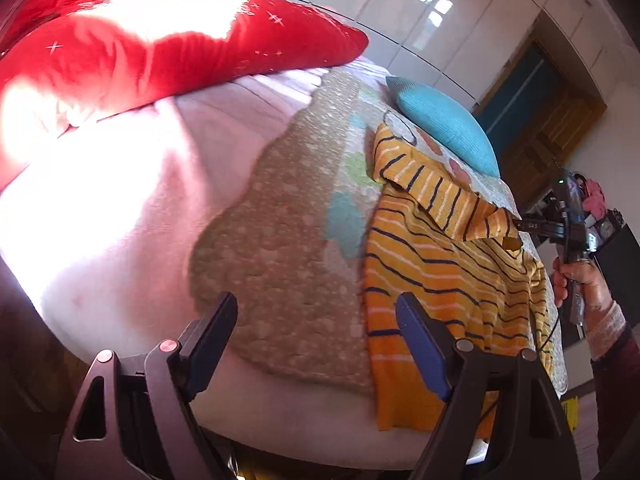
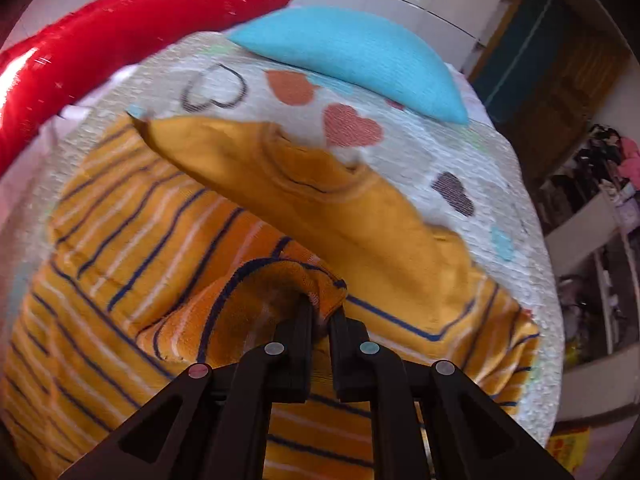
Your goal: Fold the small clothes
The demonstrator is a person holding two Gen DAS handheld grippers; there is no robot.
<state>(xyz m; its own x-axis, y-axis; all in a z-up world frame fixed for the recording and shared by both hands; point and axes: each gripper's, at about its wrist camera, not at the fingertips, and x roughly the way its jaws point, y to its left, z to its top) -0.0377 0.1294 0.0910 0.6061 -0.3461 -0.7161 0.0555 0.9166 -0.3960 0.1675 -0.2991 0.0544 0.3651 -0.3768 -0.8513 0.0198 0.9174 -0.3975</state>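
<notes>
A small yellow sweater with navy and white stripes (image 1: 436, 280) lies on a heart-patterned quilt on a bed; it also shows in the right wrist view (image 2: 160, 248). My right gripper (image 2: 322, 308) is shut on a sleeve of the sweater (image 2: 280, 280) and holds it lifted over the sweater's body. The right gripper also shows in the left wrist view (image 1: 520, 226), pinching the sleeve end. My left gripper (image 1: 316, 312) is open and empty, above the near left edge of the sweater, its right finger (image 1: 416, 340) over the hem.
A red cushion (image 1: 132, 40) lies at the back left and a turquoise pillow (image 1: 444, 120) at the back. The quilt (image 1: 288, 216) covers a white sheet (image 1: 100, 216). Shelves with clutter (image 2: 600, 220) and a wooden door (image 1: 536, 120) stand to the right.
</notes>
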